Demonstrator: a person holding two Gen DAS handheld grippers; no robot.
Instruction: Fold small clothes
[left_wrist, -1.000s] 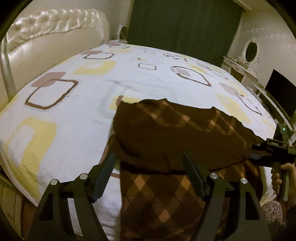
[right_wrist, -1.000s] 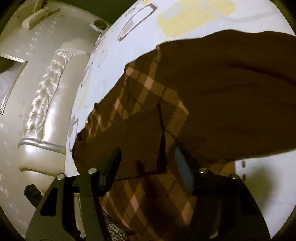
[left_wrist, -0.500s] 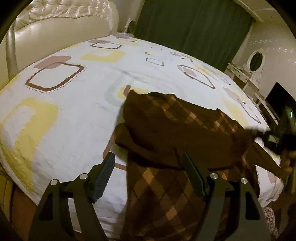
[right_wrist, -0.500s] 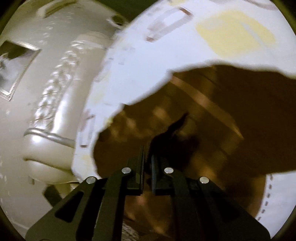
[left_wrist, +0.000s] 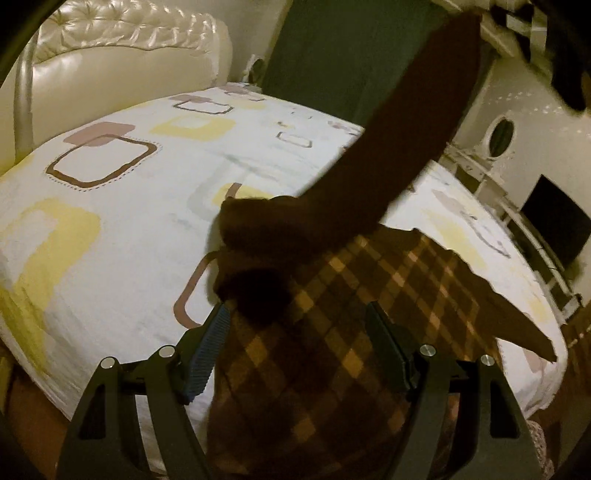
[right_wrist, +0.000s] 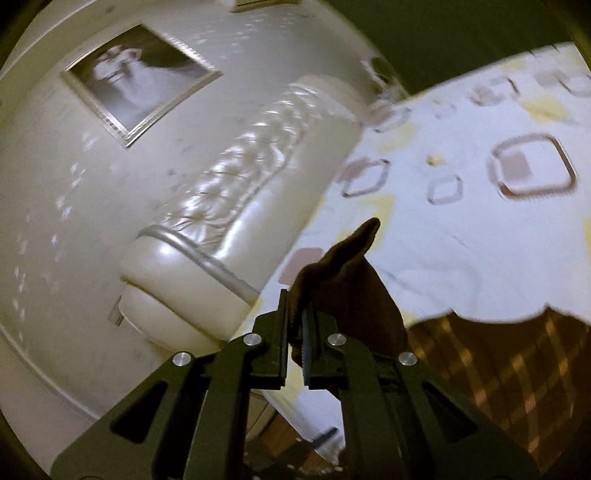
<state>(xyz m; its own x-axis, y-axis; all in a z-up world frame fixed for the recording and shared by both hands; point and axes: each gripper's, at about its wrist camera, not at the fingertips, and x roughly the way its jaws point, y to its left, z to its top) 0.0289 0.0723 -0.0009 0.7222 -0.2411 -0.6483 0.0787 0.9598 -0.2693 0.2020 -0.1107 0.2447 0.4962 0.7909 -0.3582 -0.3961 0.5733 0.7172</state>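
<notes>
- On the bed (left_wrist: 110, 229): brown plaid garment (left_wrist: 332, 332), its near part hanging over the bed's edge.
- Right gripper (right_wrist: 294, 332): fingers nearly closed, pinching a dark sleeve (left_wrist: 406, 140) lifted clear.
- Left gripper (left_wrist: 295, 350): fingers wide apart, holding nothing, above the plaid.
- Handling, judged: soft, light, limp knit; best pinched at hems or cuffs.

The left wrist camera looks low and close across the patterned bed (left_wrist: 110, 229) from its foot edge toward the tufted headboard (left_wrist: 122, 70) and dark curtain (left_wrist: 343, 62). The right wrist camera, raised and tilted, faces the headboard (right_wrist: 236, 206) and a framed picture (right_wrist: 140, 74); both views share bed and headboard.
</notes>
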